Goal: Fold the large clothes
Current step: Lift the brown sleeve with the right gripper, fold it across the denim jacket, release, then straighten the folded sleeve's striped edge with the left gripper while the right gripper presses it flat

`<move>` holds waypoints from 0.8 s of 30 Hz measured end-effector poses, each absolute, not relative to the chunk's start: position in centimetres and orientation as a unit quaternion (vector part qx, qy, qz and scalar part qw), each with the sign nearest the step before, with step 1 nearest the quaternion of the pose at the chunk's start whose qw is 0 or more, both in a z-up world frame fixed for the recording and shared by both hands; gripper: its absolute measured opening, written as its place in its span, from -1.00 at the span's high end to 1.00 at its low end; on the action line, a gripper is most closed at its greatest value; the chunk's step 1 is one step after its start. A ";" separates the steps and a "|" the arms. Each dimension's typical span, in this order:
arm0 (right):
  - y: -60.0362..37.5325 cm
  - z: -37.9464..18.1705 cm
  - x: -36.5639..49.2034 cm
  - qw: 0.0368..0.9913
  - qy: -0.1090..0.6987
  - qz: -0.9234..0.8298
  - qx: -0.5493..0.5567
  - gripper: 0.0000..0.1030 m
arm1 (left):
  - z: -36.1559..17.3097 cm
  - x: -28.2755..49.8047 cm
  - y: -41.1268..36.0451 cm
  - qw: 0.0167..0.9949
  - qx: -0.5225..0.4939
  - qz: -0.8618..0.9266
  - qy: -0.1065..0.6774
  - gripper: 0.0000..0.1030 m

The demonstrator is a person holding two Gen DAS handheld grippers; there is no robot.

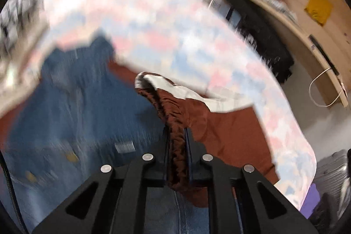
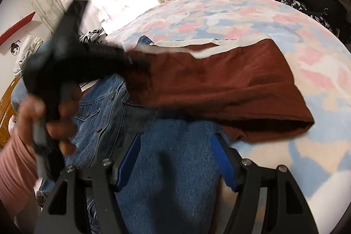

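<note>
1. The left hand-held gripper (image 1: 177, 142) is clamping a bunched fold of the rust-brown garment (image 2: 219, 84); the cloth is filling the whole gap between its jaws and spilling below them; the garment itself is lying stretched across the bed (image 2: 318, 71), partly on top of a blue denim jacket (image 2: 171, 168).
2. The right hand-held gripper (image 2: 175, 166) is standing wide apart with nothing between its blue pads (image 2: 221, 155); it is hovering over the denim, just beside the brown garment's near hem.
3. The likeliest fault, as I judge it: the left grip is holding a thick wad rather than one clean edge, so layers may be slipping unevenly as the cloth is being pulled, leaving a crooked or wrinkled fold.
4. The brown cloth is resting on the denim; dragging it may be tugging the jacket along or rumpling it, since the two fabrics are touching over a wide patch.
5. If the right one is closing where it hangs now, it is risking a bite of denim instead of brown cloth, or both together.
6. The left view is heavily blurred, suggesting fast motion; a quick swing may be flipping the white lining (image 2: 219, 44) outward and spoiling the alignment.
</note>
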State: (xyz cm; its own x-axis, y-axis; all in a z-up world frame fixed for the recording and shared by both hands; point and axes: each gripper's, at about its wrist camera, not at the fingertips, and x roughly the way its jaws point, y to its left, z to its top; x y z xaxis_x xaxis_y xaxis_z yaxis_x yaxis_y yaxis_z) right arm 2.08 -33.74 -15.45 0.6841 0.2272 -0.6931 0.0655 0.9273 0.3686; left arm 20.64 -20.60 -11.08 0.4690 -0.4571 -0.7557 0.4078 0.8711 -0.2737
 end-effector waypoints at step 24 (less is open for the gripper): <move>-42.7 -15.5 12.4 0.841 0.460 0.023 0.282 -0.37 | -20.6 24.3 -2.0 0.840 -0.098 -0.126 0.518 0.00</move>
